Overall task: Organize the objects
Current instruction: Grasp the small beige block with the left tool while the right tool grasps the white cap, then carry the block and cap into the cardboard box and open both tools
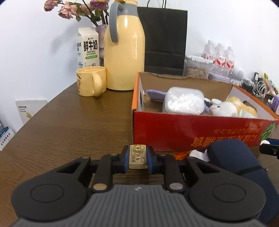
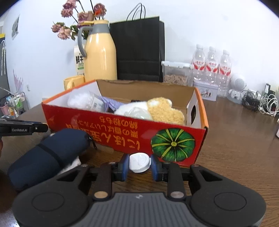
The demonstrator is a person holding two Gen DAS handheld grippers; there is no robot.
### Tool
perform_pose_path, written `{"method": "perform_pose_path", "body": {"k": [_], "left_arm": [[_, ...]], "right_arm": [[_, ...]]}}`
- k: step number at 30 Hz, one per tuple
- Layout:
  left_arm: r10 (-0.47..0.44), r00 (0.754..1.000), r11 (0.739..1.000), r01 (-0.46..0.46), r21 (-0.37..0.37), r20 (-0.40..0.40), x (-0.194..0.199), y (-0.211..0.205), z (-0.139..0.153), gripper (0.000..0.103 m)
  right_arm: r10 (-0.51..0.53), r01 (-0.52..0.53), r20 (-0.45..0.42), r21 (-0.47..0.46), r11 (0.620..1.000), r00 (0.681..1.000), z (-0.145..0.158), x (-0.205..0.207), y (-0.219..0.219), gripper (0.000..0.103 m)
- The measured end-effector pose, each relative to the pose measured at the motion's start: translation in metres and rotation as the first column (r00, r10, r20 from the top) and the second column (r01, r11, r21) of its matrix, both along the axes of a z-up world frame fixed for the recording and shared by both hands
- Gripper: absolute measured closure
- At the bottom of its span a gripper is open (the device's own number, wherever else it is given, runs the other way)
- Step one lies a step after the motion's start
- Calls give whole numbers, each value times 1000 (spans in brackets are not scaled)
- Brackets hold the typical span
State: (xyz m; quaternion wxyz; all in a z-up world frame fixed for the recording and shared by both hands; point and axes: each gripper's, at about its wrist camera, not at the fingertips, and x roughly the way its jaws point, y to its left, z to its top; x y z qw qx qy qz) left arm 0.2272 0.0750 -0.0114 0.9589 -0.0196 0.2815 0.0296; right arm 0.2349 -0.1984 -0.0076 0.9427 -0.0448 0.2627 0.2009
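left gripper [image 1: 138, 158]: jaws narrow, clamped on a beige eraser [image 1: 137, 156], printed label up
right gripper [image 2: 139, 163]: jaws narrow, pinching a white round cap [image 2: 139, 162]
box [image 1: 191, 136]: red carton, open top, ahead and right of the left jaws; straight ahead of the right jaws, its wall close behind the cap
in box: clear tub [image 1: 183, 102] of white bits, white plush [image 1: 224, 109], yellow plush [image 2: 165, 109], purple knit piece [image 1: 156, 94]
in the way: dark blue pouch [image 2: 50, 155] lies left of the right jaws, right of the left jaws, in front of the box; small white and orange bits beside it, can't tell what
behind box: 1 yellow flask [image 1: 124, 50], 1 mug [image 1: 91, 81], 1 milk carton [image 1: 88, 48], 1 black bag [image 1: 163, 38], 1 jar [image 2: 176, 73], 3 water bottles [image 2: 211, 64], dried flowers [image 1: 69, 8]
far right: white speaker [image 2: 238, 87], tangle of cables [image 2: 259, 103]
surface: brown wood table [image 1: 78, 125]
room: white wall behind
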Motion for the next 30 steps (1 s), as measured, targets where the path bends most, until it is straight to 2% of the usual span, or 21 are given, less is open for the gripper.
{"method": "perform_pose_path", "body": {"k": [8, 17, 24, 30], "left_arm": [[-32, 993, 999, 34, -11, 115, -23, -13, 34, 82], [-89, 969, 996, 88, 13, 230, -5, -39, 72, 81], [-99, 967, 995, 102, 1, 234, 35, -57, 78, 81], [-58, 975, 998, 63, -18, 214, 73, -63, 70, 81]], "right_arm": [[15, -19, 79, 52, 998, 997, 27, -11, 0, 77], [21, -34, 170, 78, 996, 985, 62, 4, 19, 77], [-13, -9, 187, 114, 993, 982, 75, 40, 37, 77], [-43, 22, 171, 123, 992, 984, 70, 79, 50, 78]]}}
